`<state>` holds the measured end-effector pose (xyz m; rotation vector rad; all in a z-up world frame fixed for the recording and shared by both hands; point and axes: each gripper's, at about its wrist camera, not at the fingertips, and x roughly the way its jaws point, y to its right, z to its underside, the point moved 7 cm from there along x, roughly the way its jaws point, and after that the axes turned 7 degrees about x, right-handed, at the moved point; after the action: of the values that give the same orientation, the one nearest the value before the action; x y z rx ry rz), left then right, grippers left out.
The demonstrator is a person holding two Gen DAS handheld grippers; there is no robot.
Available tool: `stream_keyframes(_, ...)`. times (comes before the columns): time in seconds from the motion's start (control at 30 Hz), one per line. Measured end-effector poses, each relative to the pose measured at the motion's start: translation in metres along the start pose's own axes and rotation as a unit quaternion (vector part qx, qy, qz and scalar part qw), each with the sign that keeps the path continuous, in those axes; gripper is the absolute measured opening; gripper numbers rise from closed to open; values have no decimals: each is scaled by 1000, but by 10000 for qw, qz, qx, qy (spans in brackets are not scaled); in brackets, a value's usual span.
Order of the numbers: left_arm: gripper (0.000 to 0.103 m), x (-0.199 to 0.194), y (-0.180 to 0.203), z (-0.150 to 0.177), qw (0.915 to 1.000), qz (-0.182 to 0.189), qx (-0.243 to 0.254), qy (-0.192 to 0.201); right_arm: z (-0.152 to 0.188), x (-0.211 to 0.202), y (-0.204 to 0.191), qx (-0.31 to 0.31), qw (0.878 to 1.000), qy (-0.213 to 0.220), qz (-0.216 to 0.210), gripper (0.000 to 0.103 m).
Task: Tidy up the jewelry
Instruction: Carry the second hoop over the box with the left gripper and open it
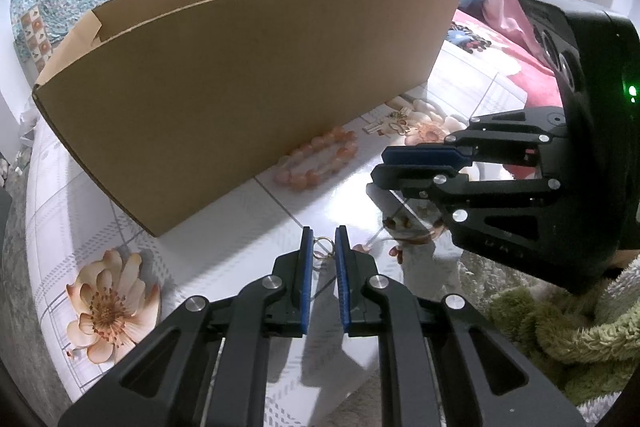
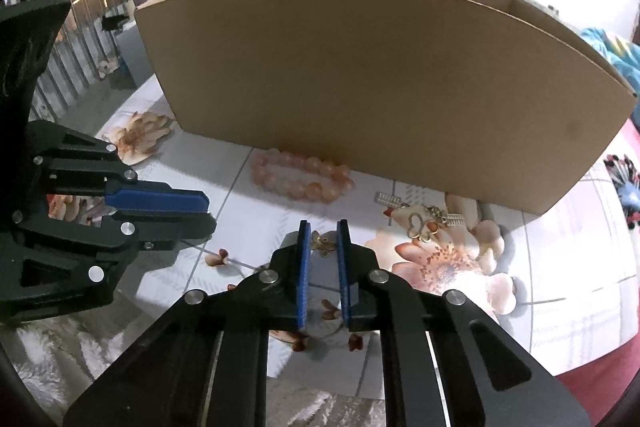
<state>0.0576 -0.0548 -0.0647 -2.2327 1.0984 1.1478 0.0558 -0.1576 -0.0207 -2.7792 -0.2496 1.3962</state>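
A brown cardboard box (image 1: 248, 67) stands on the flowered cloth; it also shows in the right wrist view (image 2: 380, 75). A pink bead bracelet (image 1: 318, 161) lies in front of it, seen too in the right wrist view (image 2: 302, 177). My left gripper (image 1: 324, 239) is open, with a small gold ring (image 1: 322, 249) lying between its fingertips. My right gripper (image 2: 324, 233) is open, with a small gold flower charm (image 2: 323, 243) between its fingertips. A gold butterfly pendant with crystal bars (image 2: 420, 221) lies to the right; it shows small in the left wrist view (image 1: 394, 123).
The flowered cloth (image 1: 104, 303) covers the surface. A green fuzzy towel (image 1: 568, 327) lies at the right. Bedding and clothes lie behind the box. A railing (image 2: 80, 39) runs at the far left.
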Motion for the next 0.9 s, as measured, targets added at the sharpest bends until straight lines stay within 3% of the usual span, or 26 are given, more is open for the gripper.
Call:
stream_keyframes(0.2, 11, -2, -2, 0, 10000, -30, -11, 21, 0, -6, 5, -12, 10000, 60, -40, 10)
stream_keyframes(0.4, 11, -17, -2, -7, 9998, -69, 31, 182, -7, -28, 2, -108, 9992, 388, -67, 10)
stream_keyframes(0.63, 11, -69, 1, -46, 9953, -143, 153, 949, -50, -87, 7, -214, 9902, 1347, -306, 10)
stream_keyframes(0.77, 11, -94, -8, -78, 9887, -205, 178, 1474, -82, -94, 17, -149, 9849, 1686, -365, 11)
stream_keyframes(0.9, 11, -75, -33, -105, 9893, -515, -45, 1367, -105, -56, 29, 14, 9905, 1299, -457, 12)
